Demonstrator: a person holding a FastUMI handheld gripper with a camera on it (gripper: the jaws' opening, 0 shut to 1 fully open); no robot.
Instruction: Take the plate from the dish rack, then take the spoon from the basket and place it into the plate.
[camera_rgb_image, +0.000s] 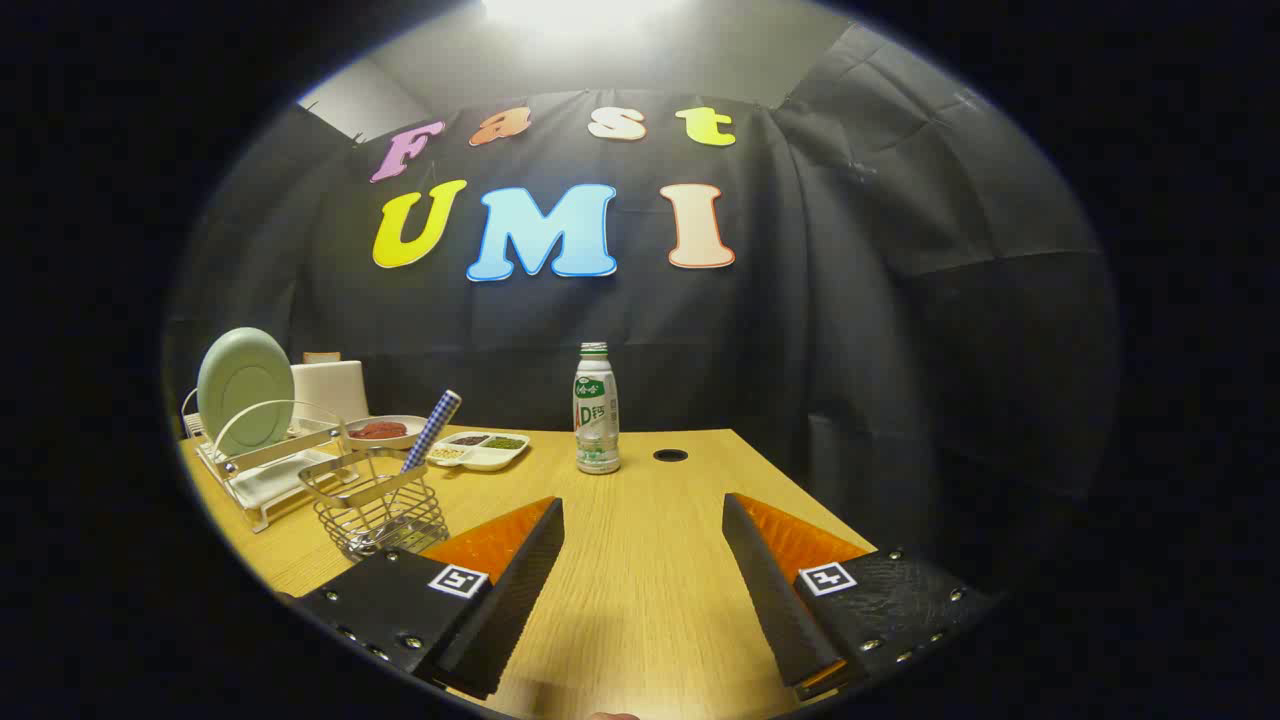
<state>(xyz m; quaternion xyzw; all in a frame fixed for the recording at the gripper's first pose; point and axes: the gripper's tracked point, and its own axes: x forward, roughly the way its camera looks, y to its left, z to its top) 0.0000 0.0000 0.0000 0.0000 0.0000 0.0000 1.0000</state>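
A pale green plate (245, 388) stands upright in the wire dish rack (262, 470), far to the left of my fingers. Just right of the rack sits a wire basket (378, 508) holding a spoon (430, 432) whose blue checked handle sticks up and leans right. My gripper (642, 512) hovers over the wooden table (640, 570), open wide, with nothing between its fingers. The basket stands just beside and beyond the left finger.
A white and green drink bottle (597, 410) stands beyond the fingers, mid-table. Left of it lie a divided white tray (480, 449) with foods and a small dish (385, 431) with something red. A dark round hole (670, 455) sits right of the bottle. A white box (330, 388) stands behind the rack.
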